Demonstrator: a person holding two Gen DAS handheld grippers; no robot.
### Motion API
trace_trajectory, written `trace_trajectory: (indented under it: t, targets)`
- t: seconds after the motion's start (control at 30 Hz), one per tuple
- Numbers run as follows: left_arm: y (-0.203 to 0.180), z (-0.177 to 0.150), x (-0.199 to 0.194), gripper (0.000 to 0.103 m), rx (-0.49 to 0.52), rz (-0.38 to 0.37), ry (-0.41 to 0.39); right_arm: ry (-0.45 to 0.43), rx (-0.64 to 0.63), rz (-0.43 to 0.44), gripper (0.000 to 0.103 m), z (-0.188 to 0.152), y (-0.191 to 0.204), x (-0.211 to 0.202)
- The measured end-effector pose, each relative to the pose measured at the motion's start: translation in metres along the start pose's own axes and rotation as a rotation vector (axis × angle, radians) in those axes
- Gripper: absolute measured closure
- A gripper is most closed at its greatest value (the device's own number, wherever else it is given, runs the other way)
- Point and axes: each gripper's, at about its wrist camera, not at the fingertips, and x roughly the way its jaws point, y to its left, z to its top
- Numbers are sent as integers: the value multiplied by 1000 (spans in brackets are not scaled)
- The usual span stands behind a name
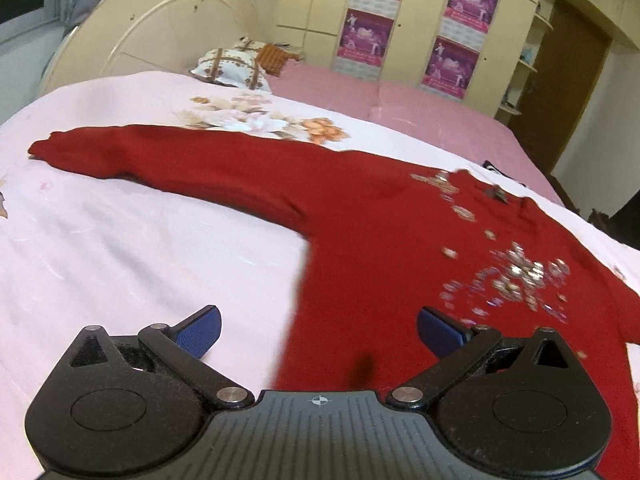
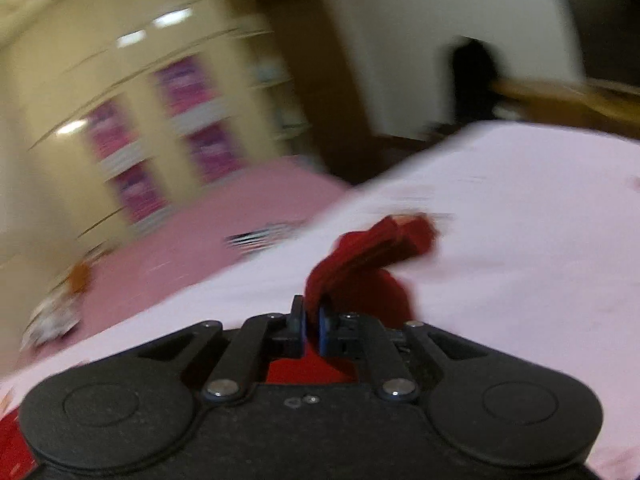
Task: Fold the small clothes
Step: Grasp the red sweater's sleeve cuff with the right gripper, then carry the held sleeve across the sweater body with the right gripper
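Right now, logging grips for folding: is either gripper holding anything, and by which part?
Right gripper pinches the red sweater by its sleeve end; left gripper holds nothing.

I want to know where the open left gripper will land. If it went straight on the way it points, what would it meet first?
Most likely the red sweater: its body lies straight ahead between the open left gripper fingers, on the bed sheet. Depth is hard to judge.
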Motion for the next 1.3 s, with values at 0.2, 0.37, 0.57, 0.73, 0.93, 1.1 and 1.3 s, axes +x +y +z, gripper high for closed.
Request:
trace_trajectory:
  t: [0.2,0.37,0.57,0.73,0.93,1.1,1.3]
  targets:
    - [57,12,9,0,-46,47,2,149,-186,274,97,-65,180,6]
    - [87,20,11,0,-50,41,-9,282,-350,400,97,-129,291,9]
    - [88,38,17,0,-50,-51,-44,310,-575,446,54,-189,350,-14]
    - [41,55,53,2,-51,-269,-17,257,-449,419,56,-157,297,-47]
    - [-35,61,125,37,-123,-457,151,237,-270,307,55,-113,211,-53]
    - [-53,59,163,38,-266,-465,157,220,-172,245,55,-98,161,-61]
    - [-46,62,175,99,-238,-396,133,231,122,222,52,-86,101,-43]
